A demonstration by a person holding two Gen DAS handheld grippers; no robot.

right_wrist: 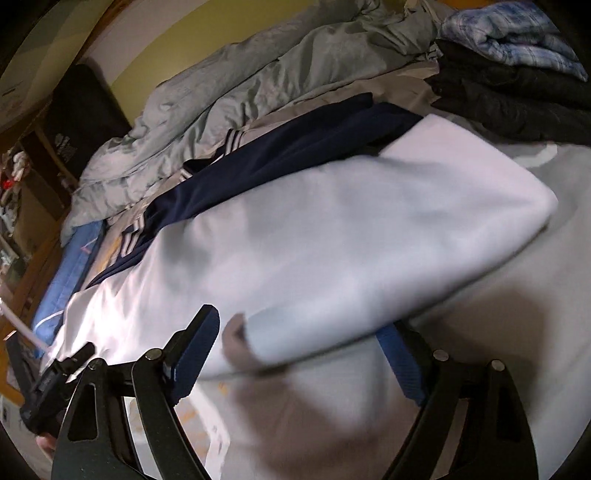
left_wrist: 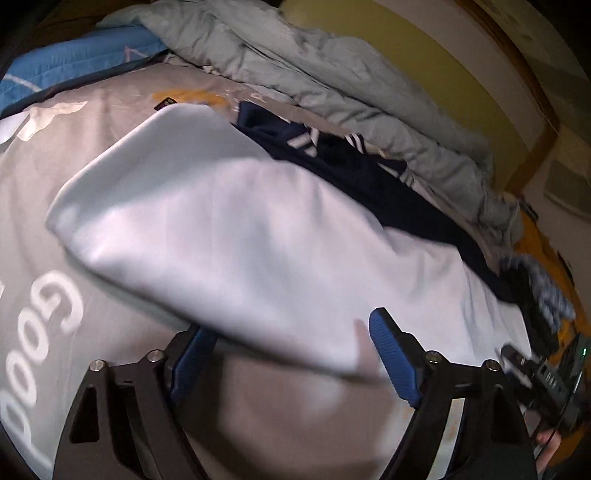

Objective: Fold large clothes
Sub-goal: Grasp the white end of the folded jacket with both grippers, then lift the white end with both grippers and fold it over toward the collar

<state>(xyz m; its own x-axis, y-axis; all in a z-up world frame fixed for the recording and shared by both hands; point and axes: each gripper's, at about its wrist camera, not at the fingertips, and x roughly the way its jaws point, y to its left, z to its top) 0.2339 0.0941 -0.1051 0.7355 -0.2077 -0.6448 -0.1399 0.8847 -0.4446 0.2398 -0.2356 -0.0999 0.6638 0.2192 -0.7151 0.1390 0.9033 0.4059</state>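
Note:
A white garment [left_wrist: 229,236] lies folded across a grey bedsheet [left_wrist: 33,206] printed with "Good". My left gripper [left_wrist: 291,323] is open at the garment's near edge. Its left blue fingertip is hidden under that edge, and its right blue fingertip [left_wrist: 388,339] shows over the cloth. In the right wrist view the same white garment [right_wrist: 351,229] fills the middle. My right gripper [right_wrist: 295,321] is open at the near edge too, with its left fingertip [right_wrist: 201,339] in front of the cloth and its right one tucked beneath. The pads do not press the cloth.
A navy garment with white stripes [right_wrist: 295,147] lies just beyond the white one. A crumpled grey duvet [right_wrist: 221,92] runs along the far side by a yellow wall. Folded dark clothes [right_wrist: 517,99] with a blue plaid piece [right_wrist: 509,33] sit at the right. A blue cover [left_wrist: 74,62] lies far left.

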